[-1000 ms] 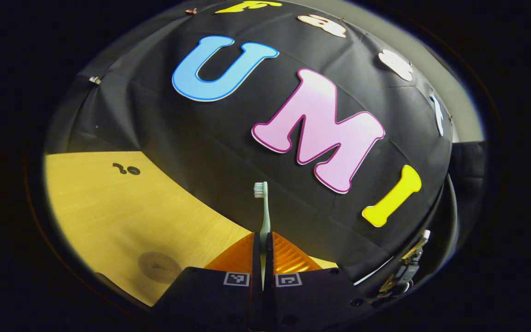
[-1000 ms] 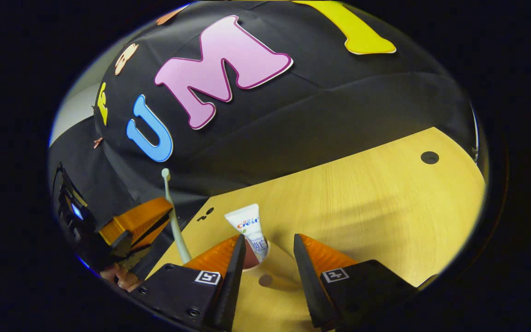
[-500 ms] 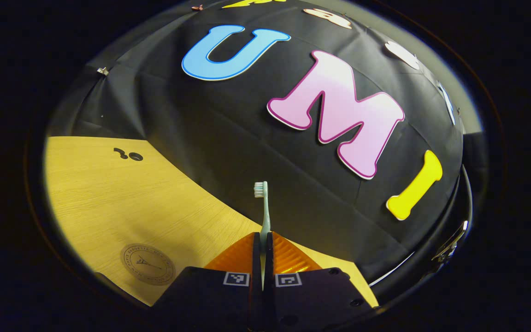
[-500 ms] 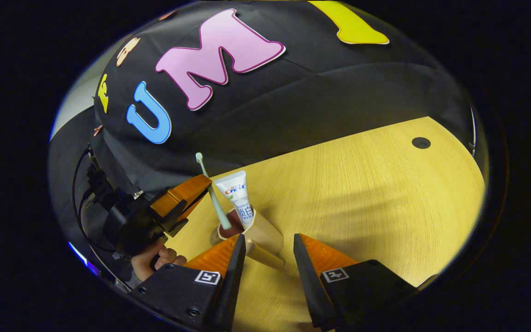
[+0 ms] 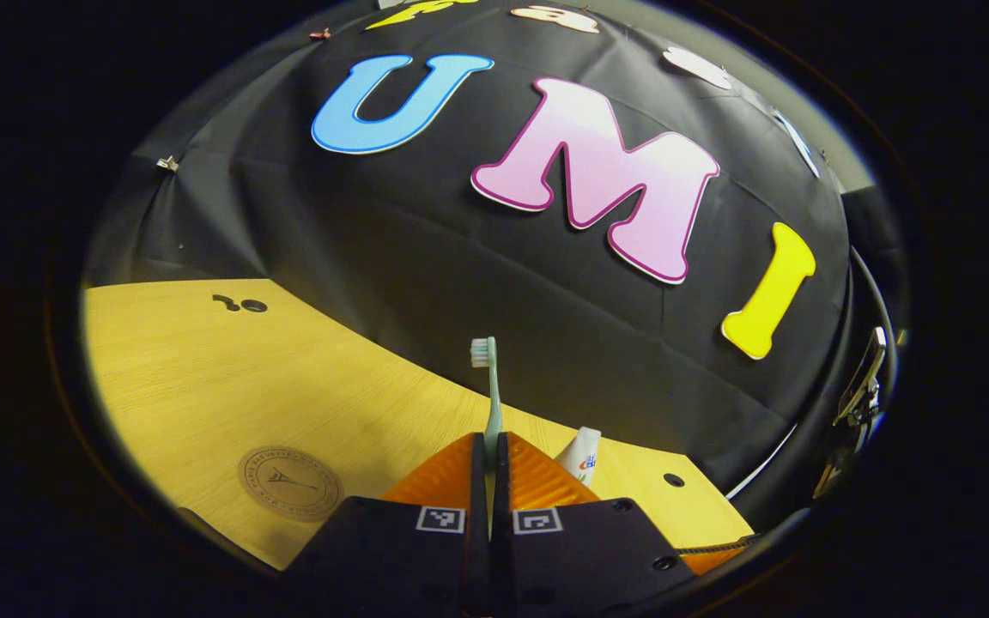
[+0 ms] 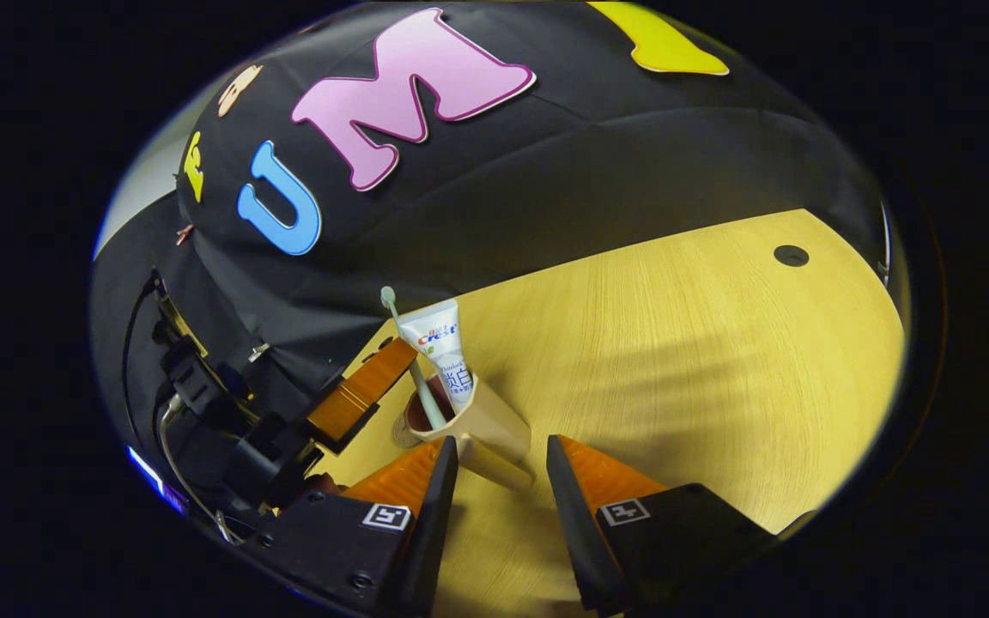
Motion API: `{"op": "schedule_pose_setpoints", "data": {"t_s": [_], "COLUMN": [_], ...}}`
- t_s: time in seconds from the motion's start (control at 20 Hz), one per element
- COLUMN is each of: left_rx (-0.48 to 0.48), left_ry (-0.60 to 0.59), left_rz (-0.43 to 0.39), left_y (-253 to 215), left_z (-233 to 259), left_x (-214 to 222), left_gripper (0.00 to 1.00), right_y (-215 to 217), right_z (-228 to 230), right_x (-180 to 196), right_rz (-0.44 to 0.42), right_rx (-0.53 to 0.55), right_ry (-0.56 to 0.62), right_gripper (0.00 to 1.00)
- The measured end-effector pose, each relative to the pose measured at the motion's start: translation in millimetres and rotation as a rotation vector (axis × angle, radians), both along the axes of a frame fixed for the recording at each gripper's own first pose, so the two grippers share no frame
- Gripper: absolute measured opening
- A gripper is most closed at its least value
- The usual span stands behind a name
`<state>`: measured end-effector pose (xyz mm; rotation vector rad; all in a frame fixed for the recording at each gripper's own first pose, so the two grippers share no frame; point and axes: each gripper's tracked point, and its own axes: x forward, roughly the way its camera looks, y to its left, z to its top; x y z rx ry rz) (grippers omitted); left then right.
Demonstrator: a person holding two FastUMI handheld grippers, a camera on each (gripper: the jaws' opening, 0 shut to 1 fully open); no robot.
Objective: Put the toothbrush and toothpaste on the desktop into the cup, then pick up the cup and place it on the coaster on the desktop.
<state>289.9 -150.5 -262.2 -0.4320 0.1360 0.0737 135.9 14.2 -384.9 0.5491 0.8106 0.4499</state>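
Gripping the toothbrush (image 5: 489,390) between closed fingers, left gripper (image 5: 488,455) holds it upright, bristles up. Right gripper (image 6: 497,468) stands open, holding nothing. Right gripper view: brush's lower end sits inside the cup (image 6: 484,424), just ahead of the right fingers, toothpaste (image 6: 445,348) leaning beside it. Left gripper view adds the coaster (image 5: 290,482), low and left on the desktop (image 5: 203,378). Release seems next; left gripper nearest.

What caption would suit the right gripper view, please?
Left gripper lowers toothbrush into cup beside toothpaste.
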Motion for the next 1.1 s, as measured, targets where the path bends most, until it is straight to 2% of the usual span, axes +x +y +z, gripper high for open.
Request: {"op": "schedule_pose_setpoints", "data": {"t_s": [0.25, 0.4, 0.45, 0.5, 0.6, 0.65, 0.7, 0.75, 0.8, 0.85, 0.9, 1.0, 1.05, 1.1], "left_rx": [0.048, 0.057, 0.063, 0.069, 0.065, 0.062, 0.060, 0.057, 0.051, 0.045, 0.039, 0.053, 0.075, 0.105], "left_ry": [0.003, 0.023, 0.030, 0.027, 0.032, 0.042, 0.050, 0.060, 0.068, 0.078, 0.088, 0.122, 0.147, 0.175], "left_rz": [-0.012, -0.047, -0.047, -0.048, -0.053, -0.054, -0.055, -0.057, -0.057, -0.055, -0.061, -0.084, -0.086, -0.083], "left_y": [-5, -13, -12, -11, -11, -8, -6, -3, 1, 5, 9, 15, 22, 31], "left_z": [-9, -15, -18, -15, -13, -14, -14, -14, -12, -12, -11, -12, -13, -17], "left_x": [-5, -7, -8, -11, -16, -19, -23, -28, -36, -44, -53, -74, -86, -99], "left_gripper": [0.09, 0.11, 0.24, 0.16, 0.26, 0.22, 0.33, 0.38, 0.51, 0.32, 0.43, 0.46, 0.54, 0.57], "right_y": [11, 14, 15, 15, 15, 14, 13, 12, 12, 13, 15, 18, 20, 21], "right_z": [0, 3, 3, 5, 7, 7, 8, 10, 11, 12, 13, 12, 10, 8], "right_x": [-8, -12, -13, -14, -15, -15, -16, -14, -13, -12, -12, -13, -14, -16], "right_rz": [0.044, 0.059, 0.063, 0.068, 0.084, 0.094, 0.108, 0.118, 0.130, 0.144, 0.162, 0.208, 0.229, 0.260], "right_rx": [-0.017, -0.022, -0.025, -0.027, -0.035, -0.044, -0.057, -0.067, -0.077, -0.083, -0.091, -0.121, -0.142, -0.174], "right_ry": [0.003, 0.000, -0.001, -0.003, 0.000, -0.002, -0.005, -0.010, -0.012, -0.011, -0.006, 0.008, 0.014, 0.020], "right_gripper": [0.64, 0.64, 0.64, 0.64, 0.64, 0.64, 0.64, 0.64, 0.64, 0.64, 0.64, 0.64, 0.64, 0.64]}}
